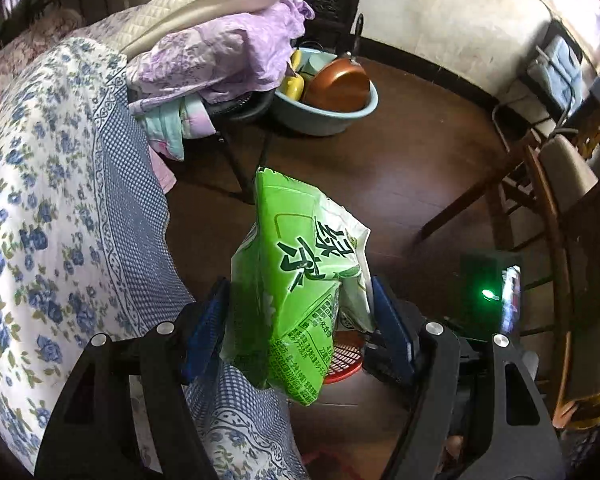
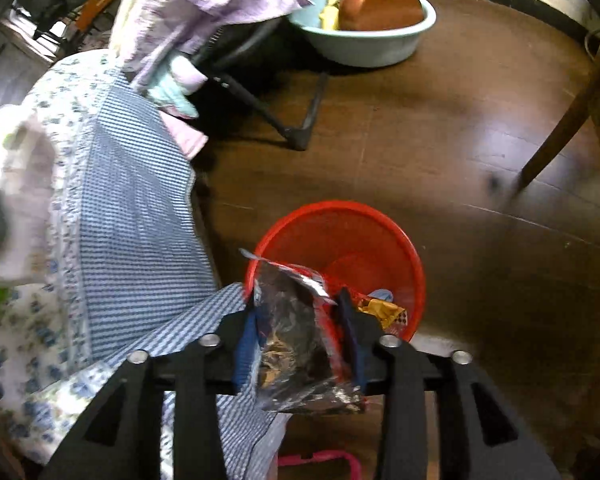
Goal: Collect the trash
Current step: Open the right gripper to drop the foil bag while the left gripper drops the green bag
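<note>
My left gripper (image 1: 298,284) is shut on a crumpled green tea carton (image 1: 296,280), which hangs above the floor. Just below the carton a bit of the red mesh trash basket (image 1: 346,360) shows. In the right wrist view the red basket (image 2: 340,240) stands on the floor with a yellow wrapper (image 2: 384,312) inside. My right gripper (image 2: 298,294) hovers over the basket's near rim. Its jaws stand apart, and a clear, red-edged snack wrapper (image 2: 296,340) lies loosely between the blue pads (image 2: 246,344).
A blue floral cloth (image 1: 60,220) drapes down on the left. A folding chair (image 2: 296,136) piled with lilac clothes (image 1: 220,56) stands behind. A pale blue basin (image 2: 364,40) holds a copper pan (image 2: 380,4). Wooden chair legs (image 2: 556,136) stand on the right, on dark wooden floor (image 2: 460,184).
</note>
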Demonstrator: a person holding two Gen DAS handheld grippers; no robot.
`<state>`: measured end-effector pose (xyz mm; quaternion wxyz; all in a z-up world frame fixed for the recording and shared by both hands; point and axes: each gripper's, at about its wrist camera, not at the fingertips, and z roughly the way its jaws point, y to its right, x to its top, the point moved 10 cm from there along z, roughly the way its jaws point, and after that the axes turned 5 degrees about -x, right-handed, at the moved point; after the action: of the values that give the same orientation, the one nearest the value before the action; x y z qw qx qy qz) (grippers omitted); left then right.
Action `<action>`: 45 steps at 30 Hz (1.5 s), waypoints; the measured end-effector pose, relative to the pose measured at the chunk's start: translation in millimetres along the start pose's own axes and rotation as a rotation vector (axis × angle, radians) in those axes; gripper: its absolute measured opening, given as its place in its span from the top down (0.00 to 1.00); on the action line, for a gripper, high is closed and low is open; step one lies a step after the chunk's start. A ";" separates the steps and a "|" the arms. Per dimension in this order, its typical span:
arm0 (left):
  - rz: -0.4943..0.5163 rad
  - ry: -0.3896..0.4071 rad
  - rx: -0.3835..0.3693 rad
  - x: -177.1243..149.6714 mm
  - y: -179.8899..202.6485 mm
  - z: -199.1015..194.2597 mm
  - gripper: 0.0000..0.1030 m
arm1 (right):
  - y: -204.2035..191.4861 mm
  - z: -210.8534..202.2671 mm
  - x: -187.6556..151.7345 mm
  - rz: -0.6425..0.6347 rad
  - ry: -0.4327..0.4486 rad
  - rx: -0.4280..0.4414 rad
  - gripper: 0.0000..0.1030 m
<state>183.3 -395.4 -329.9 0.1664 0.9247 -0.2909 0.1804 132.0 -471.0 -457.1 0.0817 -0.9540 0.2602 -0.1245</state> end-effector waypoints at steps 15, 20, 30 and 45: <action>-0.039 -0.179 -0.091 -35.9 22.0 55.7 0.33 | 78.4 4.7 -68.9 0.026 -0.159 -0.099 0.42; -0.044 -0.269 -0.120 -61.2 34.0 100.2 0.33 | 102.6 -5.3 -89.3 0.072 -0.178 -0.112 0.42; -0.058 -0.324 -0.126 -76.9 25.6 125.9 0.26 | 93.3 -5.4 -89.6 0.054 -0.176 -0.093 0.42; -0.049 -0.307 -0.114 -71.8 22.2 124.1 0.13 | 74.6 -25.9 -101.4 -0.051 -0.197 -0.118 0.42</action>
<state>144.5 -429.5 -465.4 0.1767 0.9373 -0.3000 0.0162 4.7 -484.5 -468.5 0.0475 -0.9710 0.2336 -0.0166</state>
